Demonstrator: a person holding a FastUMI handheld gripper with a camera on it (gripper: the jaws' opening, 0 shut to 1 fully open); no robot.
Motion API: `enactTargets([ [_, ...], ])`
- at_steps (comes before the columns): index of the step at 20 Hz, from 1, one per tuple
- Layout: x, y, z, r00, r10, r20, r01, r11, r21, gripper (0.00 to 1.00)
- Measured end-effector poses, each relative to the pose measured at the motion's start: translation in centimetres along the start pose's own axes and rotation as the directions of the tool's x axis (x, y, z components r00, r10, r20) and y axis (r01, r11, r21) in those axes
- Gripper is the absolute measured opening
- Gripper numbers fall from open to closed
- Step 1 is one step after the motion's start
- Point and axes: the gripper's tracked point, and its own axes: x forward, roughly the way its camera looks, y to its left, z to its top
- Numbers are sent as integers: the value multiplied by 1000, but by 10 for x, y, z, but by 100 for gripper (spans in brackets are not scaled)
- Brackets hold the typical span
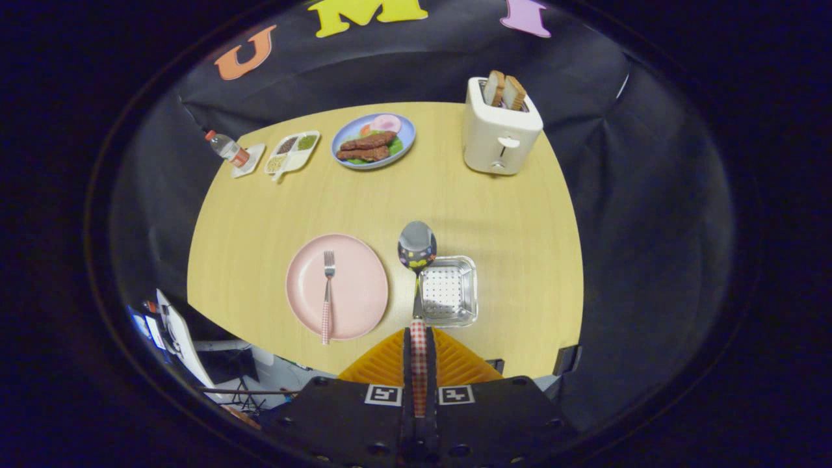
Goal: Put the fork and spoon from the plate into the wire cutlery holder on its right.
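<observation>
One piece of cutlery is in hand and one is left on the plate: the gripper [418, 364] is closed on the checked handle of the spoon [417, 260], both fingers pressing it, with the bowl of the spoon pointing forward above the table [260, 214]. The spoon hangs over the gap between the pink plate [354, 286] and the wire cutlery holder [448, 290], its neck crossing the holder's near-left rim as seen from here. The fork [327, 296] lies lengthwise on the plate, tines away from the gripper, its checked handle reaching the plate's near edge. The main risk, as I judge it, is that the spoon is held level and long; if lowered as it lies, its bowl would overshoot the holder's far rim and the spoon would bridge the rims or tip out onto the table instead of dropping in. The holder looks light and shallow, so a knock from the spoon or fingers could slide it sideways, possibly against the plate. A grip only on the end of the handle also lets the heavy bowl swing or droop when tilted. Later, the fork's low, flat handle may skid on the smooth plate under the fingers. The toaster [499, 133] and food plate [373, 140] stand well apart.
</observation>
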Motion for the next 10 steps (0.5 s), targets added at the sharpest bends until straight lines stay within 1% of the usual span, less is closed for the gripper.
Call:
enactTargets([
  [3, 9, -22, -12, 991, -24, -130, 23, 1000, -5, 6],
  [5, 17, -27, -20, 978, -12, -207, 18, 999, 28, 6],
  [8, 31, -26, -24, 958, 23, -285, -3, 997, 72, 6],
  [10, 42, -30, -23, 947, 16, -321, 6, 998, 67, 6],
])
